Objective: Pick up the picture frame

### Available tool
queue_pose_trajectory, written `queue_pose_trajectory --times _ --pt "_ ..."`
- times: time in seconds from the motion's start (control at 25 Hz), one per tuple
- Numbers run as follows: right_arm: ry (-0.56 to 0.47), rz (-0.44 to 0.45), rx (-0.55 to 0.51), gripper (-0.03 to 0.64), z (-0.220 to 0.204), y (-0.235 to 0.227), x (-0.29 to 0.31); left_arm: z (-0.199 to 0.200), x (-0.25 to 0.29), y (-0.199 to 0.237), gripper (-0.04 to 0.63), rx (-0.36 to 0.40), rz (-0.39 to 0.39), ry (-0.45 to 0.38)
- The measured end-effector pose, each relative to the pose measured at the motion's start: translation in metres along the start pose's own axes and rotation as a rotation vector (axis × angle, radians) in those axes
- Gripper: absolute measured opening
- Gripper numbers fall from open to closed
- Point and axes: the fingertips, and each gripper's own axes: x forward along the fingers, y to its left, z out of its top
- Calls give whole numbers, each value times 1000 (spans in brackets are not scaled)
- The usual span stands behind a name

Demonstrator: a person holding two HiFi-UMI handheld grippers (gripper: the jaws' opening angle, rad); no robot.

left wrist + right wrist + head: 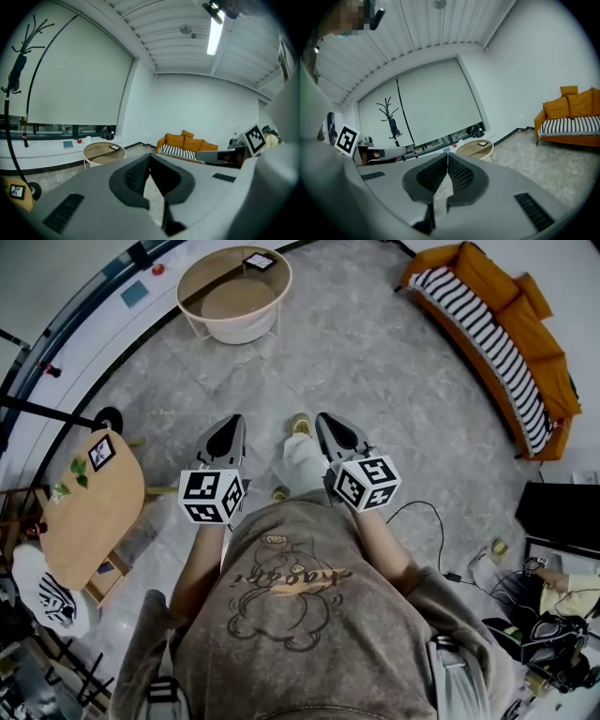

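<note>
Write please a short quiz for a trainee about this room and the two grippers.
1. True or false: the left gripper has its jaws open.
2. The picture frame ahead of the grippers lies on: A) the orange sofa, B) the round table, C) the floor.
3. What does the right gripper hold?
Key: 1 false; 2 B; 3 nothing, its jaws are together.
</note>
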Motion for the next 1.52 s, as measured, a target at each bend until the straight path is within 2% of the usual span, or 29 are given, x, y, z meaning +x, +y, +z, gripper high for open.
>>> queue_pose_trajectory --times 0.52,0.96,1.52 --pt "14 -26 9 20 -2 -24 41 2 41 29 18 -8 -7 2" --pt "29 -20 30 20 11 -57 94 12 96 51 18 -18 -11 15" --pt "43 -5 46 20 60 -105 168 52 178 82 18 -40 -4 39"
